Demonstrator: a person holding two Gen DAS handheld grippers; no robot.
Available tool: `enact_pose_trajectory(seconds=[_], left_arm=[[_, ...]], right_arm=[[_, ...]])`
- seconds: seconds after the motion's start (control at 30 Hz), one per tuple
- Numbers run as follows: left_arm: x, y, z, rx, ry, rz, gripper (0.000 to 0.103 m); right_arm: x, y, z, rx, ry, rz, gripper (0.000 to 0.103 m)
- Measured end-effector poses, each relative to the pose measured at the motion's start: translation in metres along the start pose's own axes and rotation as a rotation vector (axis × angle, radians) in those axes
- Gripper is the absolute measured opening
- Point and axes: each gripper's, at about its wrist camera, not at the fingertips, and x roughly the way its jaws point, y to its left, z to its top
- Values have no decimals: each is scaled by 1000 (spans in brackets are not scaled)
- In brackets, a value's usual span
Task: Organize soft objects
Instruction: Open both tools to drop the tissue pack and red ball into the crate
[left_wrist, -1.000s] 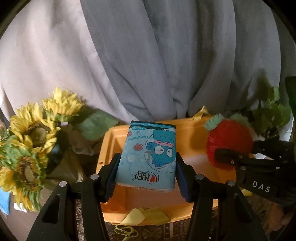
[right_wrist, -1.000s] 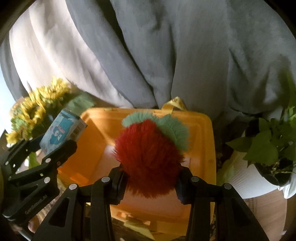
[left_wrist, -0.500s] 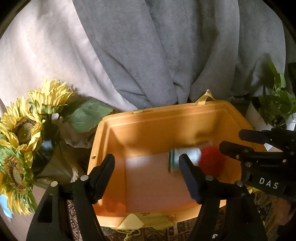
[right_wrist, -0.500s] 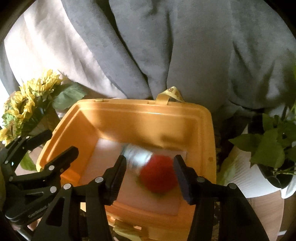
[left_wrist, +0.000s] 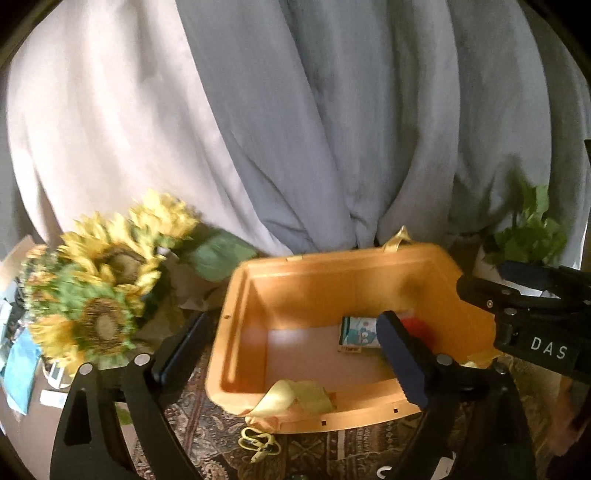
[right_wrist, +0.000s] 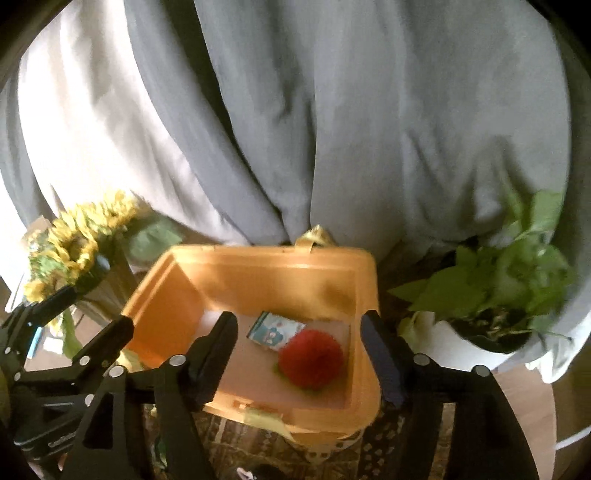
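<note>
Tissue pack (right_wrist: 277, 331) and red pompom (right_wrist: 311, 362) dropped into orange bin (right_wrist: 236, 275), sunflowers (left_wrist: 99, 291) beside

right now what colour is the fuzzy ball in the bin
Red, the fuzzy ball lying in the orange bin; clearest in the right wrist view.

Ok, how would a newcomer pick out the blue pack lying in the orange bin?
Find the orange bin between the sunflowers and the potted plant. On its pale floor, near the back wall, lies the tissue pack against a red plush ball. It is flat, rectangular, blue with a cartoon figure; the ball is round and fuzzy.
</note>
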Motion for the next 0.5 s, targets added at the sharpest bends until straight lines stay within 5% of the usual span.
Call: enact_pose_trajectory(seconds=[0.17,0.5], left_arm=[[-40,0,-2,-8,-71,34,103],[-103,3,-16,-14,-136,93,103]], right_arm=[[-37,1,-2,-7,-82,-2,78],[-90,11,-20,-37,-153,7,80]])
